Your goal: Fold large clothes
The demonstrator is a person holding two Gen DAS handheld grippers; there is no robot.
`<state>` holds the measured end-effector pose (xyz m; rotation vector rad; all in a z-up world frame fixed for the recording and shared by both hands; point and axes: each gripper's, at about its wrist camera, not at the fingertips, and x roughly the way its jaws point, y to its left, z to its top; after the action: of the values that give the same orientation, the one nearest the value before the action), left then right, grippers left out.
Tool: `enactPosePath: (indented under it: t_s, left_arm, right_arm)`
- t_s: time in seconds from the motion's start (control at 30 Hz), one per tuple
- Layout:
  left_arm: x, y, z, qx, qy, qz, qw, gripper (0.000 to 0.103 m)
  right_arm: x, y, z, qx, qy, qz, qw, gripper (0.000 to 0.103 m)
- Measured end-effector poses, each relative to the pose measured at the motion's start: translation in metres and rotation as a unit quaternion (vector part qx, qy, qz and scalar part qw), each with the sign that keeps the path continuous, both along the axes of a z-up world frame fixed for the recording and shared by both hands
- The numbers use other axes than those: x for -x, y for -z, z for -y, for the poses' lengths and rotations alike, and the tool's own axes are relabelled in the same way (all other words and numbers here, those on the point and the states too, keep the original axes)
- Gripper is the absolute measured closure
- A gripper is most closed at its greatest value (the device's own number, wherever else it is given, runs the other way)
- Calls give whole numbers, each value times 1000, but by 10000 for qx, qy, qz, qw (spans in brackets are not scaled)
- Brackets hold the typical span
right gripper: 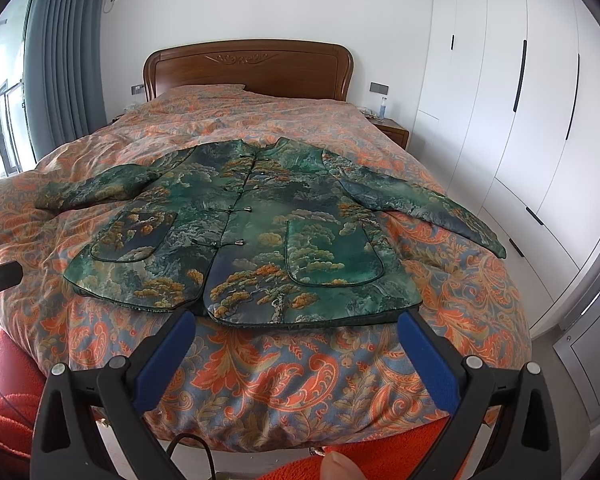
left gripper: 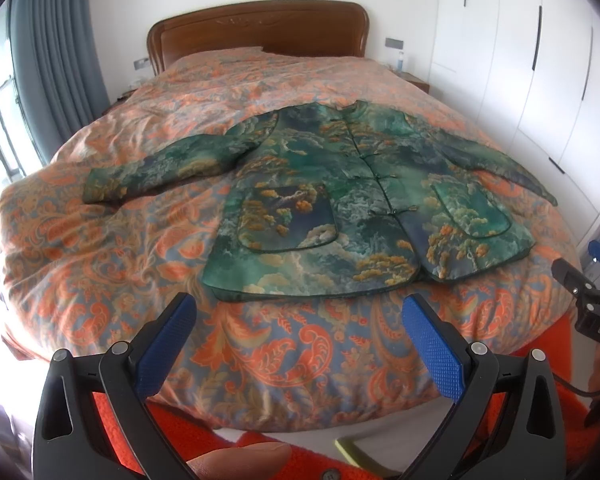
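Observation:
A green jacket (left gripper: 340, 184) (right gripper: 252, 232) printed with trees and clouds lies flat and face up on the bed, buttoned down the front, both sleeves spread out to the sides. Its hem faces me near the foot of the bed. My left gripper (left gripper: 300, 312) hovers open just short of the hem, with nothing between its blue pads. My right gripper (right gripper: 296, 328) is open too, with its fingertips at the hem's edge and nothing held. The right gripper's black body (left gripper: 588, 304) shows at the right edge of the left wrist view.
The bed carries an orange and blue paisley quilt (left gripper: 260, 352) (right gripper: 300, 380) with a wooden headboard (right gripper: 248, 68) behind. White wardrobes (right gripper: 520, 120) line the right side, a grey curtain (right gripper: 60, 48) the left. A nightstand (right gripper: 392, 130) holds a bottle. Red fabric (right gripper: 12, 380) lies below.

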<state>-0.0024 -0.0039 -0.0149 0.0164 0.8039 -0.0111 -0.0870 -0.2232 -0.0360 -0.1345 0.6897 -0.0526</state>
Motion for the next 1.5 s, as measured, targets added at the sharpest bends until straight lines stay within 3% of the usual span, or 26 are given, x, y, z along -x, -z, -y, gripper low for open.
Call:
enactPosePath:
  t_s: [1.5]
  left_arm:
    - [-1,0,-2,18,-2,-10,10000,1]
  right_arm:
    - [0,3,-1,-6,13,-56,10000,0]
